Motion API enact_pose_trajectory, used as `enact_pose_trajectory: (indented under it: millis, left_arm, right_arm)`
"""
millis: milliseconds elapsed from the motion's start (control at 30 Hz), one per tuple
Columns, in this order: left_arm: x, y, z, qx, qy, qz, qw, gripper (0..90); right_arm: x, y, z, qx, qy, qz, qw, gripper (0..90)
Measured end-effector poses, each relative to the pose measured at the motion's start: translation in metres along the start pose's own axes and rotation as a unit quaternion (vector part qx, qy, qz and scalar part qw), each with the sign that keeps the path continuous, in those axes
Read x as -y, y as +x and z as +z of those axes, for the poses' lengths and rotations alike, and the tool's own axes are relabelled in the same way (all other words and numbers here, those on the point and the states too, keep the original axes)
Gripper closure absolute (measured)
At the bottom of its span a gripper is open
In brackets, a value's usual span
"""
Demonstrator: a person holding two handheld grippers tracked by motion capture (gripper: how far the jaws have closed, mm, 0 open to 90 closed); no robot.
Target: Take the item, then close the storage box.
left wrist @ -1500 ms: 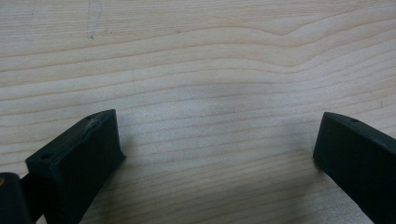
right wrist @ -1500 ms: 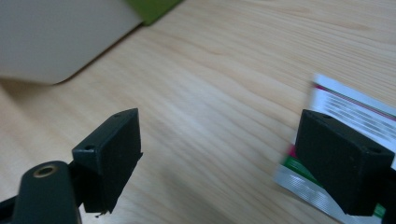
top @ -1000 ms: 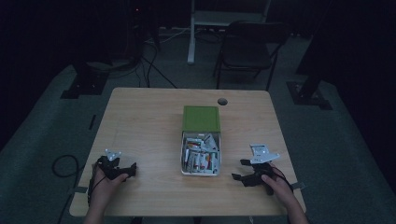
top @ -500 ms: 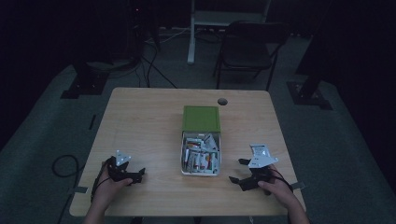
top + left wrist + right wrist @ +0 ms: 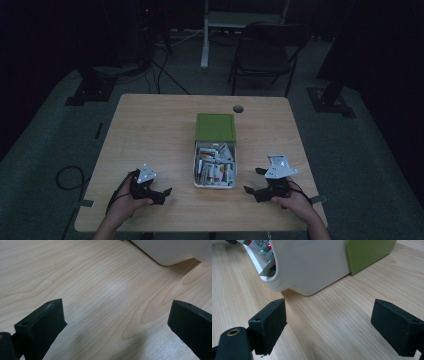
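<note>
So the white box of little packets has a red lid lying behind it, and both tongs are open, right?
Not quite: the lid is green, not red, as the high view shows. The rest holds: it lies behind the white box of packets, and the left tongs and right tongs are open.

Bare table (image 5: 150,135) flanks the box (image 5: 215,172), which blocks the middle

The left gripper (image 5: 162,192) now sits nearer the white open box of small packets (image 5: 215,170) than before, while the right gripper (image 5: 254,182) has just been opening its empty jaws wider.
</note>
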State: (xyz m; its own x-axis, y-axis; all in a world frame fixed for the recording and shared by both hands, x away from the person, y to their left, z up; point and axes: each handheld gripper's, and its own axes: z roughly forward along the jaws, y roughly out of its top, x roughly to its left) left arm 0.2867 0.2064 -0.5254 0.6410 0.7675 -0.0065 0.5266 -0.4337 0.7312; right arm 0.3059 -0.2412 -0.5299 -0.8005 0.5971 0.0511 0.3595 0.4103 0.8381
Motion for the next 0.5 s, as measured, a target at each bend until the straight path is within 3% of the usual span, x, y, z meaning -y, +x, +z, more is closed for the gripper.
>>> enact_pose_trajectory:
  millis: [267, 500]
  left_arm:
    - [-0.006, -0.006, 0.002, 0.007, -0.009, 0.009, 0.9999, 1.2]
    - [-0.01, -0.014, 0.003, 0.027, -0.018, 0.031, 0.999, 1.2]
  right_arm:
    - [-0.003, 0.001, -0.001, 0.003, -0.012, 0.004, 0.9999, 12.4]
    - [-0.007, 0.004, -0.003, 0.001, -0.024, 0.01, 0.9997, 12.4]
